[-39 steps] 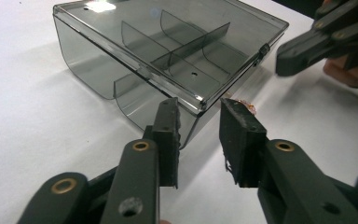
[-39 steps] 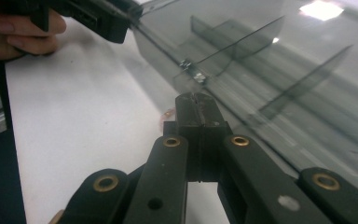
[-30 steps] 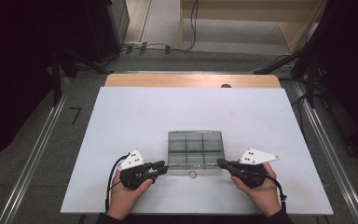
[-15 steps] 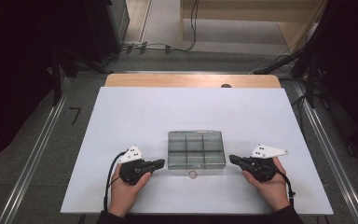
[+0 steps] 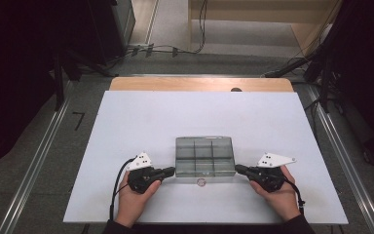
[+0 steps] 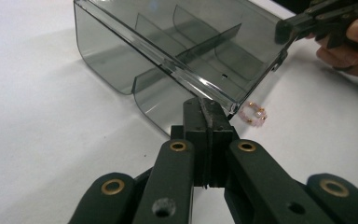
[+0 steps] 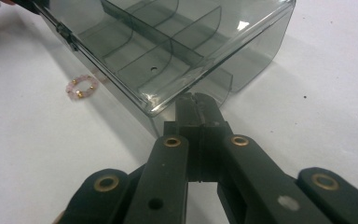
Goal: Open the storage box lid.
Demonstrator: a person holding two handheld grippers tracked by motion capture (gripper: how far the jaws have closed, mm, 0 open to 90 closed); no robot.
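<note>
A smoky transparent organizer box (image 5: 205,156) with 6 compartments sits on the white table (image 5: 126,122), near the person's edge and about midway across; its inner dividers stand upright and the compartments look bare. The left gripper (image 5: 169,171) lies at the box's near left corner, its jaws having just been closing and now pressed together with nothing between them, tips right at the corner wall; whether they touch it I cannot tell. The right gripper (image 5: 239,169) mirrors it at the near right corner, jaws clenched on nothing, tips just beside the box. A small pink beaded ring (image 5: 201,182) with gold beads lies flat on the table just in front of the box's near wall, between the 2 grippers and apart from both.
</note>
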